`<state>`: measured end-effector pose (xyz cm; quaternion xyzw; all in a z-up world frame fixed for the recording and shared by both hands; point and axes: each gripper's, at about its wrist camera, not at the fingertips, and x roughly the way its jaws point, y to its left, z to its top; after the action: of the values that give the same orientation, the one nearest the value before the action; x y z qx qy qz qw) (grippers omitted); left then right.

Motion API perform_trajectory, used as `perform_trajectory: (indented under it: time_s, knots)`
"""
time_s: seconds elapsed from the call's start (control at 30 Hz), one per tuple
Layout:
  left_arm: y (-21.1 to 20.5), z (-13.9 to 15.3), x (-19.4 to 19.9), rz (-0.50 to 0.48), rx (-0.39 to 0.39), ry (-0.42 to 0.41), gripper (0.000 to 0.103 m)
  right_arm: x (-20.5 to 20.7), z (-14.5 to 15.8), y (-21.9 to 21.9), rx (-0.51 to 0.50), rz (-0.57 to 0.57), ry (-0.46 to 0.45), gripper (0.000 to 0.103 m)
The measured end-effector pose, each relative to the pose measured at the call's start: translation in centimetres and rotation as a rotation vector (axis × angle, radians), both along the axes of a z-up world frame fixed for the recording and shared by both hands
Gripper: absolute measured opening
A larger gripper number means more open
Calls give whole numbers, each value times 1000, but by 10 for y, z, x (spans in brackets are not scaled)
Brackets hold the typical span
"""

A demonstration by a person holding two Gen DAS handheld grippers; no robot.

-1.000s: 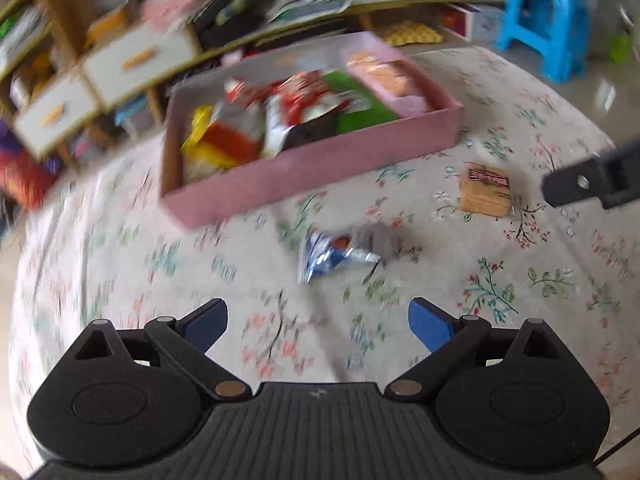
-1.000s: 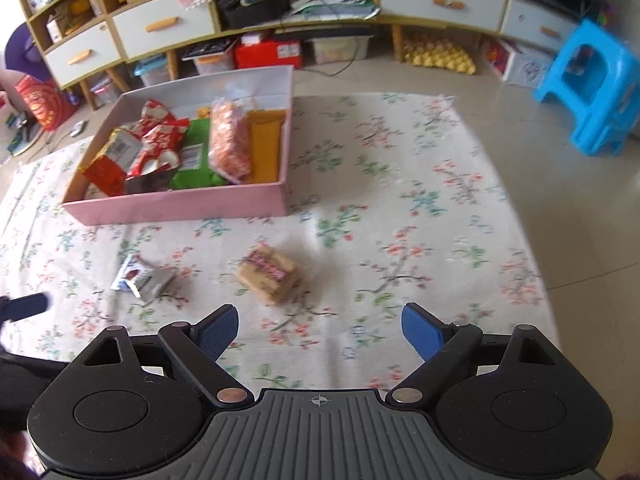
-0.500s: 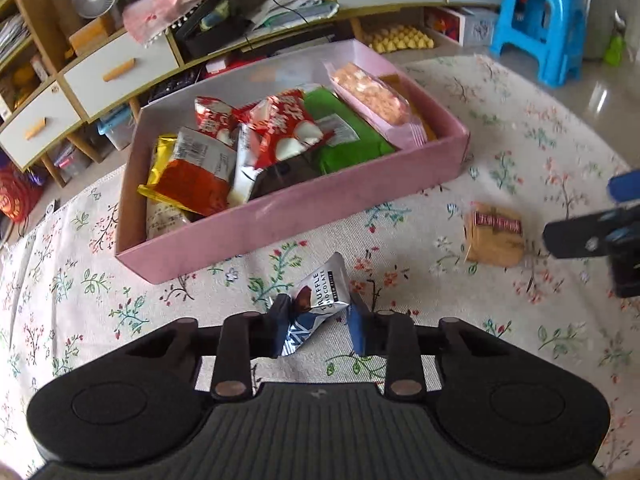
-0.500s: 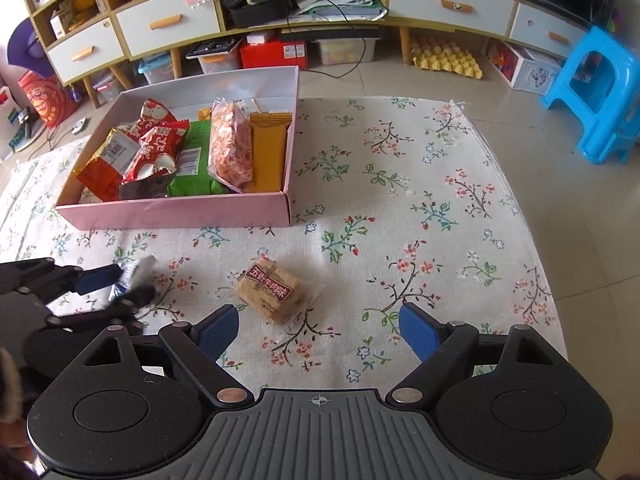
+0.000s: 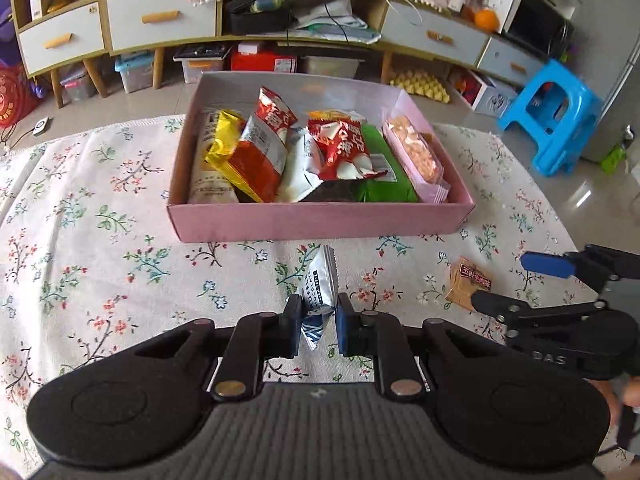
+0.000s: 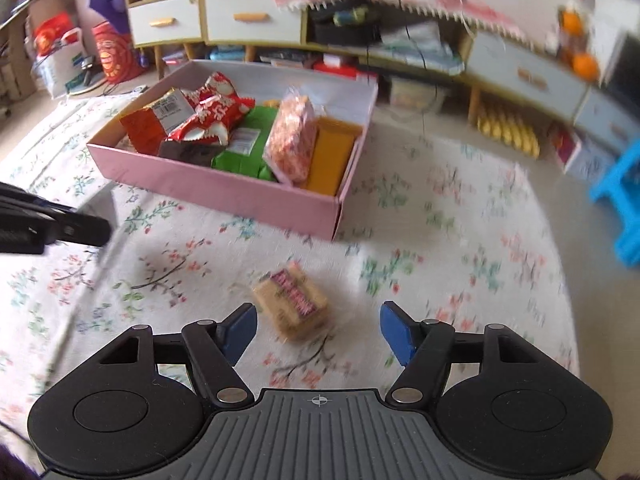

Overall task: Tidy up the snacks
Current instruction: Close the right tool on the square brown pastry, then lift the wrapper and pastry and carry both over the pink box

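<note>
Blue pads of the left gripper point(image 5: 318, 330) pinch the lower end of a silver-and-navy chocolate packet point(image 5: 320, 288), its jaws closing the last little way, and the packet stands up between them over the floral cloth point(image 5: 100, 240). Just beyond it sits the pink box point(image 5: 320, 222), packed with snack bags: red, yellow, green and a pink-wrapped pack along its right wall. At the right, the right gripper point(image 6: 316, 334) has its jaws spread and closing, with a tan biscuit pack point(image 6: 294, 306) lying on the cloth between the blue pads, not pressed by them. That pack lies near the box's front right corner. Behind the cloth runs a low cabinet point(image 5: 160, 24) with white drawers, and a blue stool point(image 5: 548, 116) stands off to the right.
</note>
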<state>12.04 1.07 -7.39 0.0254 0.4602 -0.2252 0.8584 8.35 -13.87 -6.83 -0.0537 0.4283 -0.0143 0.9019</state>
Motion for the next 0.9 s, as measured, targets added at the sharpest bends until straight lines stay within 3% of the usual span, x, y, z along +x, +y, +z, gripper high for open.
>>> perform_trajectory:
  time_s: [0.27, 0.5, 0.53, 0.57, 0.6, 0.73, 0.9]
  knots:
    - [0, 0, 9, 11, -10, 18, 15, 4, -20, 5, -65, 79, -9, 71]
    - [-2, 2, 8, 16, -23, 12, 15, 12, -23, 4, -3, 92, 0, 70]
    - [-3, 2, 7, 17, -16, 9, 15, 13, -23, 5, 24, 114, 13, 63]
    - [-3, 2, 7, 19, -11, 9, 15, 14, -22, 6, 49, 130, 22, 45]
    - [-3, 1, 7, 22, -10, 12, 15, 17, -20, 7, 80, 137, 39, 34]
    - [-1, 2, 9, 41, -22, 14, 15, 23, -3, 8, 199, 107, 76, 33]
    - [3, 1, 12, 59, -39, 20, 15, 21, 11, 19, 213, 130, 65, 33]
